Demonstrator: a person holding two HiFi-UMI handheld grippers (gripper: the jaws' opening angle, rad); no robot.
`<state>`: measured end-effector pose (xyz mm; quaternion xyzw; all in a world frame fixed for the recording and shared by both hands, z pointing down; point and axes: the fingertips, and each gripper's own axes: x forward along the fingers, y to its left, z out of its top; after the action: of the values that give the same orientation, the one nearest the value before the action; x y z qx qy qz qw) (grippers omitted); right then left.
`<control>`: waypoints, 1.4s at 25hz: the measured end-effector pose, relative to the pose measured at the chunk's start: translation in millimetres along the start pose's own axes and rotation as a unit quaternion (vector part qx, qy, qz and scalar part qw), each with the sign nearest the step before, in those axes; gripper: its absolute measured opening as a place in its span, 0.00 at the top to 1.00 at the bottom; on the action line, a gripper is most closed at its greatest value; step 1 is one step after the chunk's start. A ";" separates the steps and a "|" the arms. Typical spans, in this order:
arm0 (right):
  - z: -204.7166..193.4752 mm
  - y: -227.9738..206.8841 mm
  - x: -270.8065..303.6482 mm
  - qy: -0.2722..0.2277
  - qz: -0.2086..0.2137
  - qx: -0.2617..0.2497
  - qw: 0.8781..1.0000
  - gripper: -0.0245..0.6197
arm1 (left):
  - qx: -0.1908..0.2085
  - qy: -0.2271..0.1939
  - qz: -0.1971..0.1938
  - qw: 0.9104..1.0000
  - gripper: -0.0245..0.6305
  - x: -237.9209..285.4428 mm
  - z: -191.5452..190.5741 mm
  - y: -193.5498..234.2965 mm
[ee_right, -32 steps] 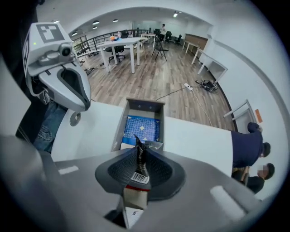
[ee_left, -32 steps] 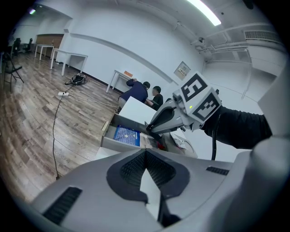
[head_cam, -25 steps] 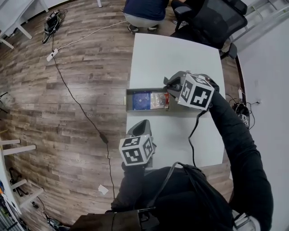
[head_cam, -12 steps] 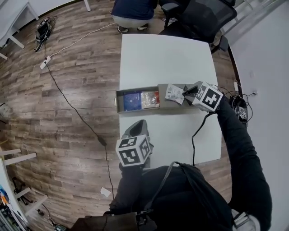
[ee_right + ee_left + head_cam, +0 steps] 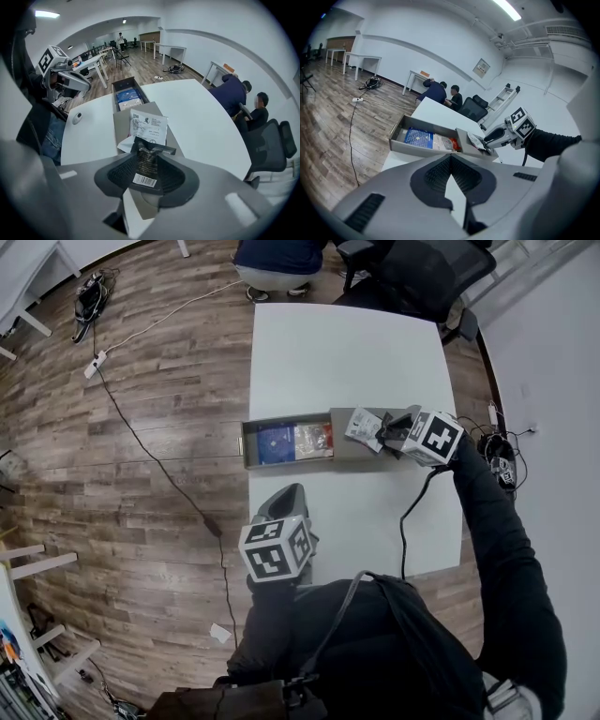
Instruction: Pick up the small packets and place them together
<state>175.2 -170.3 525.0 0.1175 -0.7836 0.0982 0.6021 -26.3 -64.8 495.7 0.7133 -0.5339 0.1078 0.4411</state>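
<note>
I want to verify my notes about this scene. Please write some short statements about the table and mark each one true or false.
1. The flat blue packet lies inside the open grey rectangular box. True.
2. The white printed packet lies inside that box. False: it lies on the flat grey panel beside the box.
3. The left gripper holds a packet. False: its jaws are together, with nothing between them.
4. A black office chair stands at the far end of the white table. True.
</note>
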 end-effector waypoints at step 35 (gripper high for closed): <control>204.2 111.0 115.9 0.027 0.097 -0.254 0.962 0.69 | -0.046 -0.012 0.020 0.999 0.96 -21.4 -5.8 45.8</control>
<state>-75.0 -132.4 583.5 -0.1184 -0.7741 -0.0434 0.6203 -72.4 -48.1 509.3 0.6826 -0.5577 0.0829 0.4649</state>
